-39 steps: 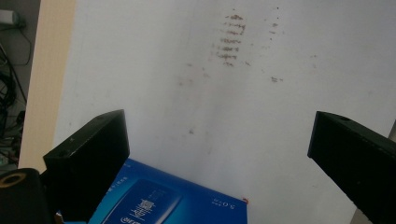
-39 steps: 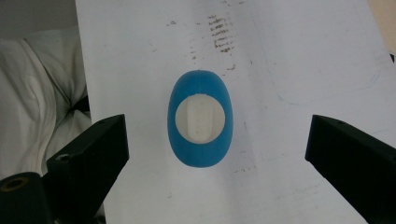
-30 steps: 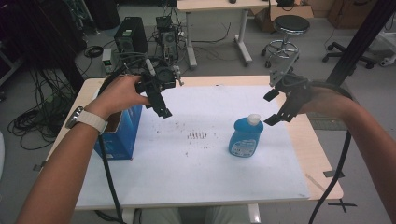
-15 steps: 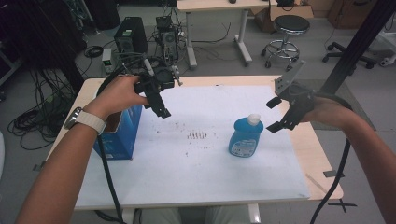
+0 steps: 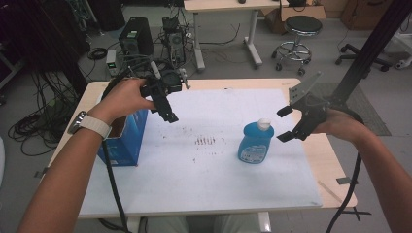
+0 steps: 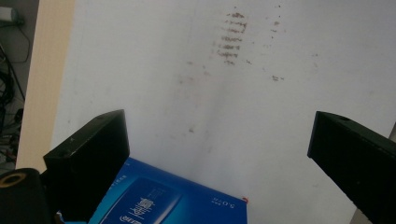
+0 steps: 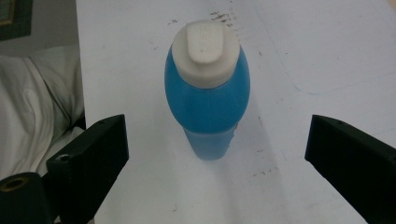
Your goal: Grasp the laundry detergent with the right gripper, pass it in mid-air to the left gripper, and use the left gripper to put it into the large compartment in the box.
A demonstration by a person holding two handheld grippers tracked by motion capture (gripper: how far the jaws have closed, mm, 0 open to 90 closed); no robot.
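— Two claws, both spread wide. My right claw point(image 5: 290, 124) hangs beside and just above the bottle point(image 5: 255, 141), gripping nothing.

— And its shape?

— Rounded, glossy blue plastic with a flat white cap point(image 7: 205, 45); it stands upright between my right jaws, clear of both.

— The left?

— My left claw point(image 5: 167, 108) holds nothing. A blue cardboard box point(image 6: 173, 198) with sharp corners sits under it, on the stained white mat point(image 5: 214, 160).
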